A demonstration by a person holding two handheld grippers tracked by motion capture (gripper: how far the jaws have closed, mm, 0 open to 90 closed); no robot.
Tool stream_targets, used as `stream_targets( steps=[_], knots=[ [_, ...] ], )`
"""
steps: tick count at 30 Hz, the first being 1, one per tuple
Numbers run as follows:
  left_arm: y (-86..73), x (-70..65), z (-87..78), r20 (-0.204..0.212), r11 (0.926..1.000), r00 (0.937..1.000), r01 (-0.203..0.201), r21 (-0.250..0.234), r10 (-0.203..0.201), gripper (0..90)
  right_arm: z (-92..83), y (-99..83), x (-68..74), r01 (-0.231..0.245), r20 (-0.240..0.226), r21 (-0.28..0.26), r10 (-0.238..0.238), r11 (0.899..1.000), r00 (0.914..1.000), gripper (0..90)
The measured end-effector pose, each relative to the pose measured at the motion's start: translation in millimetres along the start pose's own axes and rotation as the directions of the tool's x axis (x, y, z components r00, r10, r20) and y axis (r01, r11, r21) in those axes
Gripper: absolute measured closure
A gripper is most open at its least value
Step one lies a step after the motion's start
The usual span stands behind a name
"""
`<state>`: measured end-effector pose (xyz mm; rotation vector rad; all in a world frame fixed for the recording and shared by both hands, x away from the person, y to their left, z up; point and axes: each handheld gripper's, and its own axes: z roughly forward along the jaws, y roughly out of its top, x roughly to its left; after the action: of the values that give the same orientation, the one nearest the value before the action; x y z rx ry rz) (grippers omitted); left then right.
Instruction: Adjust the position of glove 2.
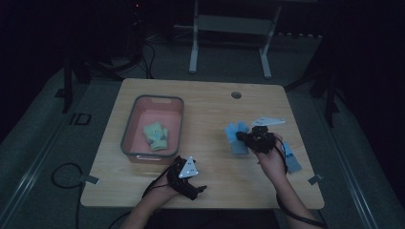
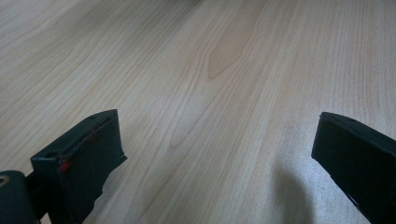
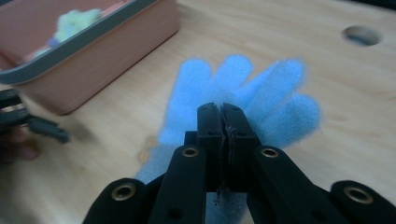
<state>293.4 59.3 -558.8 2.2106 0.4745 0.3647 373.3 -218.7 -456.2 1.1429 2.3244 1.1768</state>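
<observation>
A light blue glove point(image 1: 236, 137) point(image 3: 261, 93) lies flat on the wooden table point(image 1: 210, 109), right of centre, with its fingers spread away from me. My right gripper point(image 1: 246, 137) point(image 3: 222, 112) sits over the glove's palm. Its jaws are pressed together there and seem to pinch the fabric. A second blue glove point(image 1: 292, 161) lies beside the right wrist. A pink bin point(image 1: 177, 125) point(image 3: 93, 56) at the left holds a pale green glove point(image 1: 156, 136) point(image 3: 77, 21). My left gripper point(image 1: 197, 189) point(image 2: 215, 154) rests open near the front edge, with bare wood between its jaws.
A round cable hole point(image 1: 236, 94) point(image 3: 362, 35) is in the table's back edge. A grey desk frame point(image 1: 229, 28) stands beyond on the floor. Cables point(image 1: 62, 174) trail off the front left. The room around the table is dark.
</observation>
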Motion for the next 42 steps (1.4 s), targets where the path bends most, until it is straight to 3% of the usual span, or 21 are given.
stream_targets(
  steps=[2, 4, 9, 14, 20, 29, 33, 36, 42],
  knots=[
    [0.0, 0.5, 0.0, 0.001, 1.0, 1.0, 0.007, -0.003, -0.007, 1.9, 7.7, -4.0, 7.8, 0.02, 0.009, 0.018, -0.02, 1.0, 0.9998, 86.9],
    [0.0, 0.8, -0.3, 0.003, 0.9999, 0.9999, 0.015, -0.008, -0.015, 1.8, 15.0, -8.8, 13.0, 0.007, -0.005, 0.032, -0.007, 0.999, 1.0, 86.9],
    [-0.3, 0.5, 0.3, 0.006, 1.0, 1.0, 0.007, -0.005, -0.007, 1.9, 28.5, -20.8, 22.0, -0.012, 0.013, 0.046, 0.011, 0.999, 0.9999, 86.9],
    [0.2, 0.6, -0.1, 0.012, 0.9999, 0.9999, 0.01, -0.006, -0.01, 1.9, 35.2, -29.5, 22.8, -0.042, 0.022, 0.053, 0.041, 0.998, 0.9989, 86.9],
    [0.0, -1.5, 1.0, 0.006, 1.0, 1.0, 0.005, -0.005, -0.005, 1.9, 46.5, -37.6, 20.0, -0.073, 0.071, 0.074, 0.068, 0.995, 0.9951, 86.8],
    [-0.3, -1.2, 0.8, 0.001, 1.0, 1.0, -0.002, -0.001, 0.002, 1.9, 69.6, -46.8, 15.3, -0.101, 0.068, 0.108, 0.094, 0.989, 0.9933, 85.4],
    [-0.4, -1.4, 1.3, 0.01, 1.0, 0.9999, -0.002, 0.004, 0.002, 1.9, 77.9, -53.7, 12.1, -0.12, 0.078, 0.118, 0.111, 0.986, 0.9907, 78.7],
    [-0.4, -1.2, 1.7, 0.013, 1.0, 0.9999, 0.0, 0.005, 0.0, 1.9, 80.1, -55.6, 12.5, -0.102, 0.081, 0.117, 0.093, 0.988, 0.9924, 74.5],
    [-0.4, -1.2, 1.4, 0.018, 1.0, 0.9998, 0.005, -0.001, -0.005, 1.9, 73.8, -51.2, 9.3, -0.103, 0.062, 0.114, 0.096, 0.988, 0.9934, 69.7]
  ],
)
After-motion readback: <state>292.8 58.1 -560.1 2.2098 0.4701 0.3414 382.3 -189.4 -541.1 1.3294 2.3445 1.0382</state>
